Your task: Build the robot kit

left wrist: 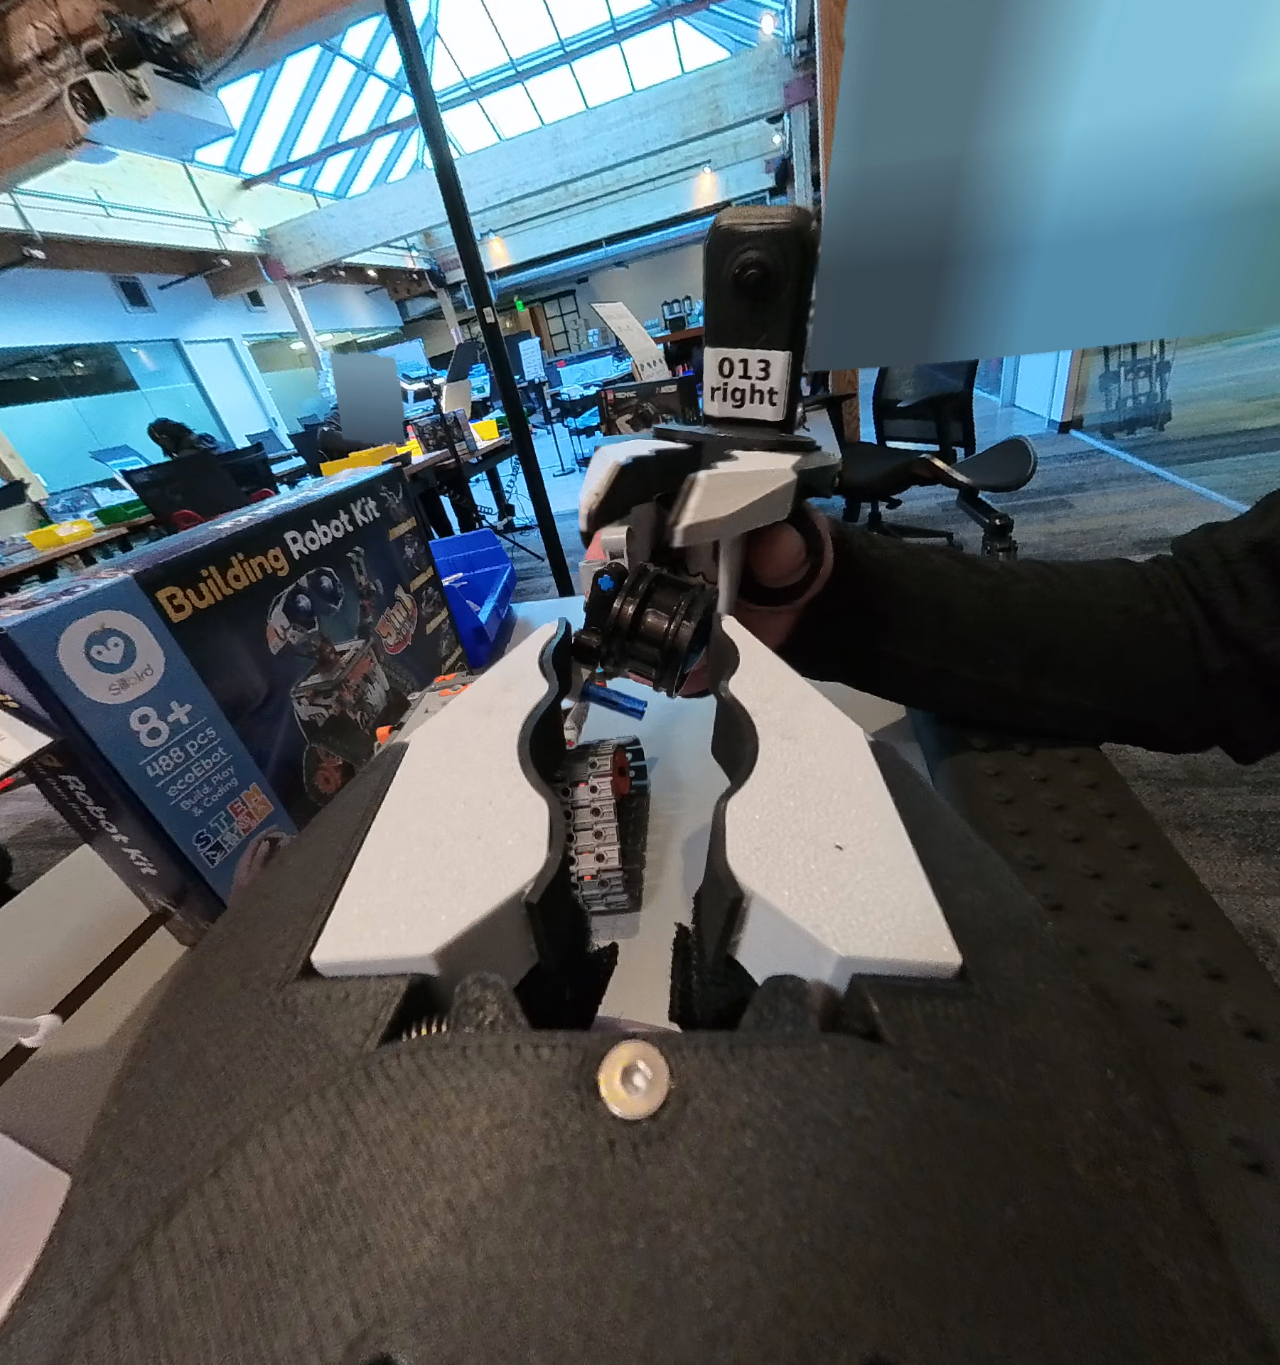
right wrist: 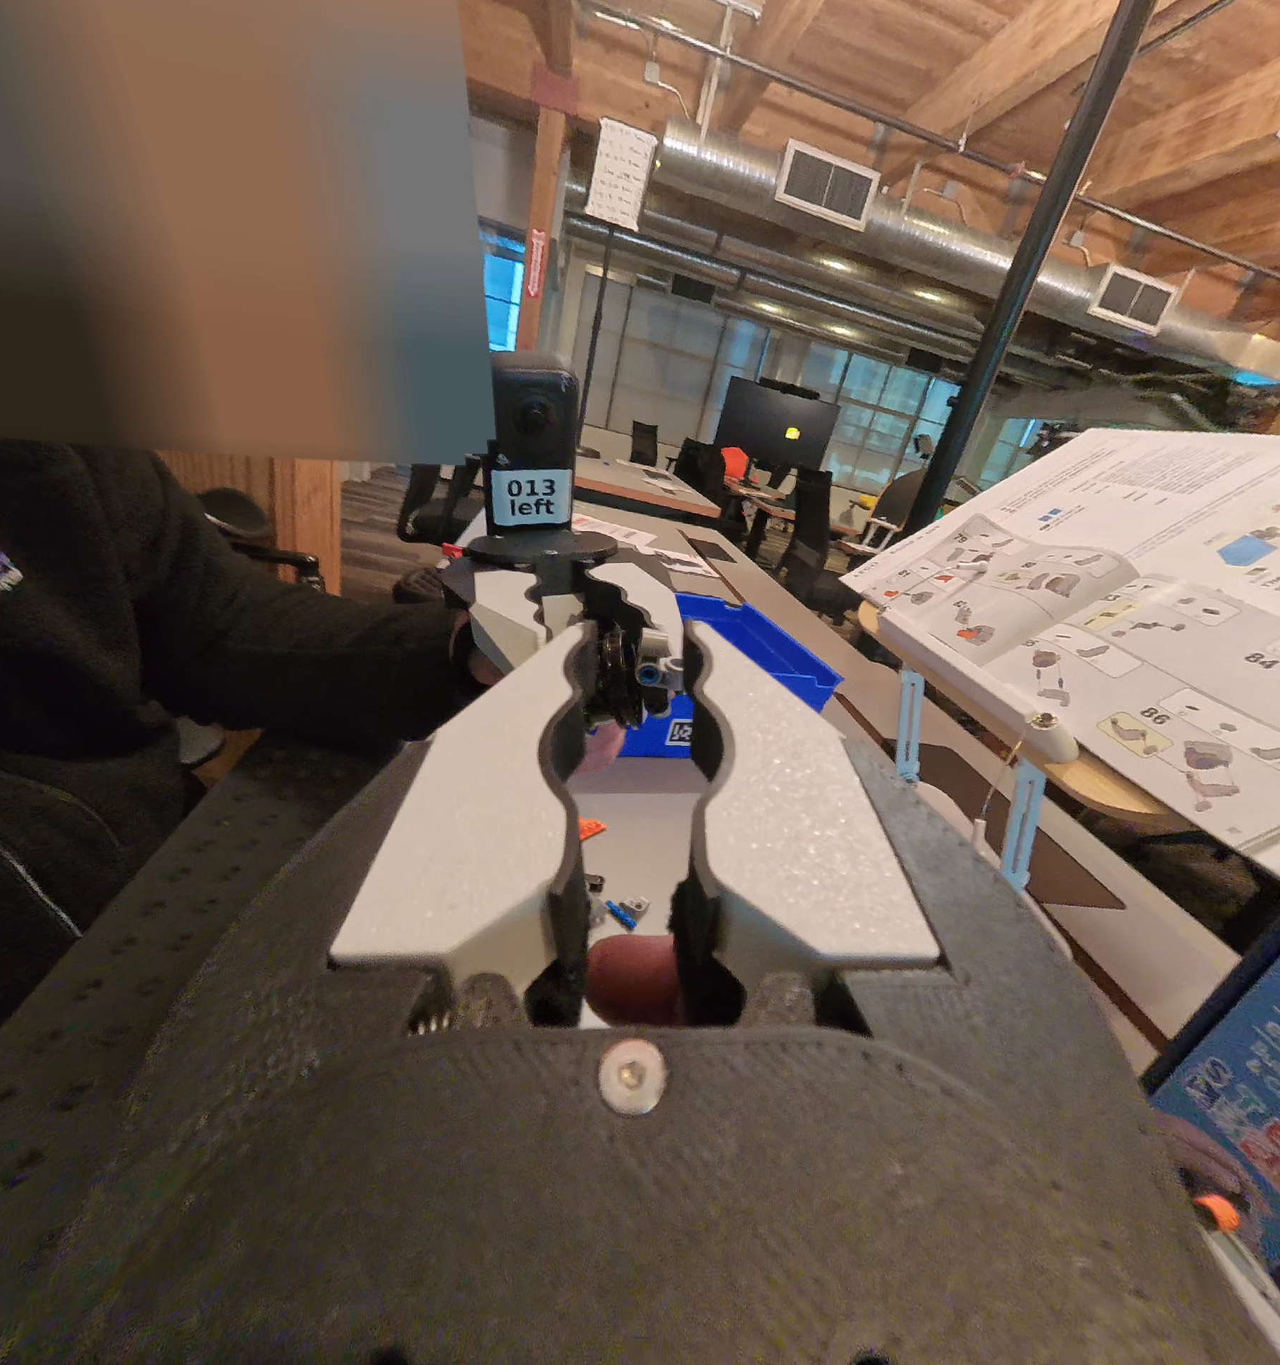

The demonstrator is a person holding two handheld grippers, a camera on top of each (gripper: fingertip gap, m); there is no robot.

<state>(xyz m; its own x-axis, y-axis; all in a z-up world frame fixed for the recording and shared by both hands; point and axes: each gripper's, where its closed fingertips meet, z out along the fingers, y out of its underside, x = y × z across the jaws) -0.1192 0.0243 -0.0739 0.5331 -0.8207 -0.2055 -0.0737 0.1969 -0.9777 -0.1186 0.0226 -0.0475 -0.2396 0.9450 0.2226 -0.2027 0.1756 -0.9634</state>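
Left gripper (left wrist: 640, 650): grey fingers with a clear gap between them, tips reaching either side of a small black toy-brick assembly (left wrist: 644, 628); whether they touch it cannot be told. Right gripper (right wrist: 633, 650): fingers likewise parted, tips beside the same assembly, seen here as black round parts joined to a grey piece with a blue pin; from the left wrist view the right gripper's jaws appear closed on the grey end of the assembly, held up in the air between the two tools. Blue rod (left wrist: 614, 700): short, sticking out just under the assembly. Black tracked piece (left wrist: 603, 835): lies on the white table (left wrist: 666, 871) below the left gripper's fingers, with an orange hub at its far end. Blue bin (right wrist: 758, 650): on the table behind the grippers. Kit box (left wrist: 238, 687): dark blue, upright, to the left of the left gripper. Instruction booklet (right wrist: 1109, 613): open on a tilted stand, to the right of the right gripper. Loose small parts (right wrist: 622, 912): orange, blue and grey, scattered on the table under the right gripper. Black sleeve (left wrist: 1028, 635): behind the right gripper.
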